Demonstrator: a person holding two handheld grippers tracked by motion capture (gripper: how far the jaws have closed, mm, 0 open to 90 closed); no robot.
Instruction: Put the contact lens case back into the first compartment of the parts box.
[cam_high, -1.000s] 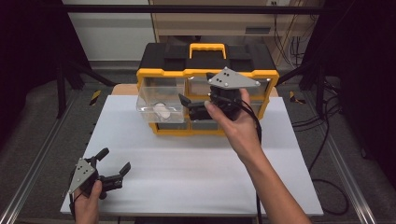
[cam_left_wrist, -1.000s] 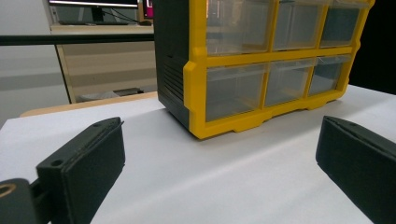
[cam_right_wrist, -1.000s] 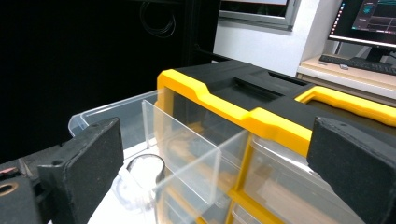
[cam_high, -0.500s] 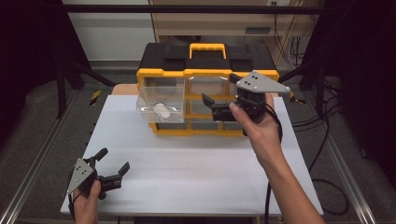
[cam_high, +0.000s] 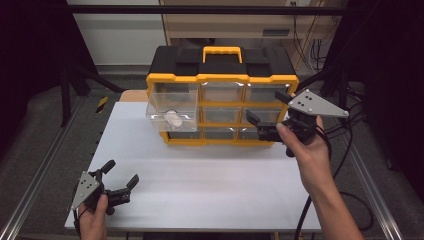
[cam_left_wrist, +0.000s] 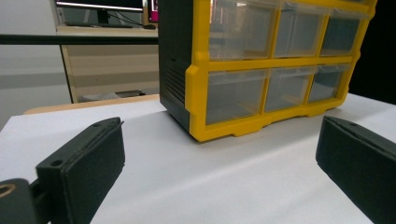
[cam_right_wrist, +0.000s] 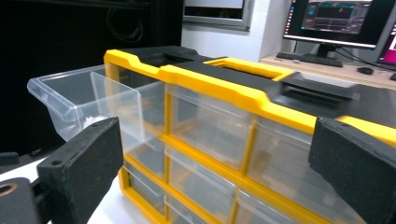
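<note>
right claw (cam_high: 270, 116) raised, agape — beside organizer (cam_high: 222, 95) front

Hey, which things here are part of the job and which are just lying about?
Part of the job:
- yellow drawer organiser
- pulled-out top-left drawer
- white item inside the drawer
- right tool, open, at the organiser's right front

Just lying about:
- left tool, open, low over the table
- monitors behind
</note>
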